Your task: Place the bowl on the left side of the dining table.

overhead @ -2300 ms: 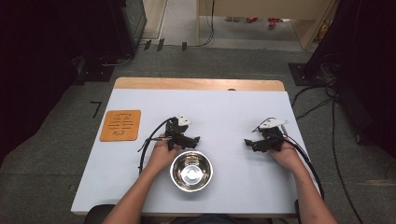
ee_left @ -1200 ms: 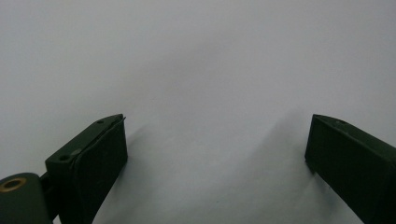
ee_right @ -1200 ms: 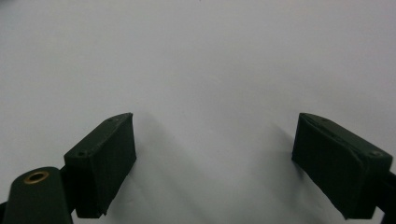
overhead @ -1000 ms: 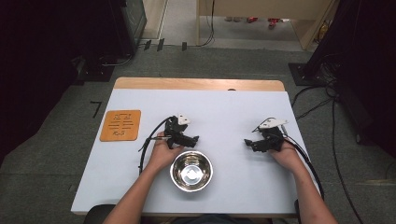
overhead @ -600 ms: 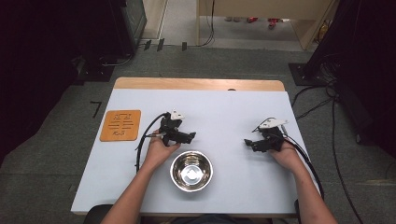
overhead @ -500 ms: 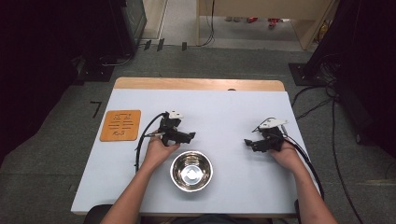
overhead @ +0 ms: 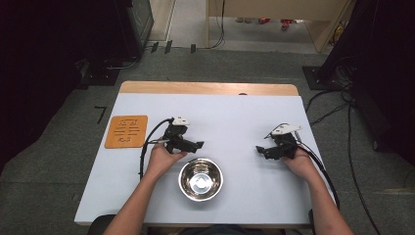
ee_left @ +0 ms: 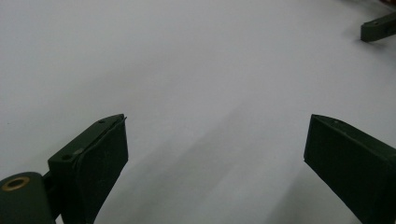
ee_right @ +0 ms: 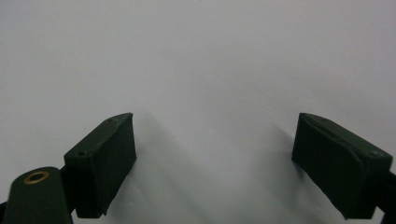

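The left gripper (overhead: 195,145) sits low over the white table (overhead: 230,110), held in the person's left hand (overhead: 161,157), its jaws spread wide with nothing but bare tabletop between them, as the left gripper view confirms (ee_left: 212,154). Just beside it, toward the person, stands one steel bowl (overhead: 200,179), upright, shiny inside and holding nothing; the gripper is near its rim but not touching it. The right gripper (overhead: 261,150) rests well apart on the other side of the bowl, in the right hand (overhead: 299,161), and its jaws also stand wide apart over bare table in the right gripper view (ee_right: 212,154). One tip of it shows at the top corner of the left gripper view. Farther left lies one orange square mat (overhead: 126,131) with pale markings, flat near the table's edge. A wooden strip (overhead: 205,88) runs along the far side.
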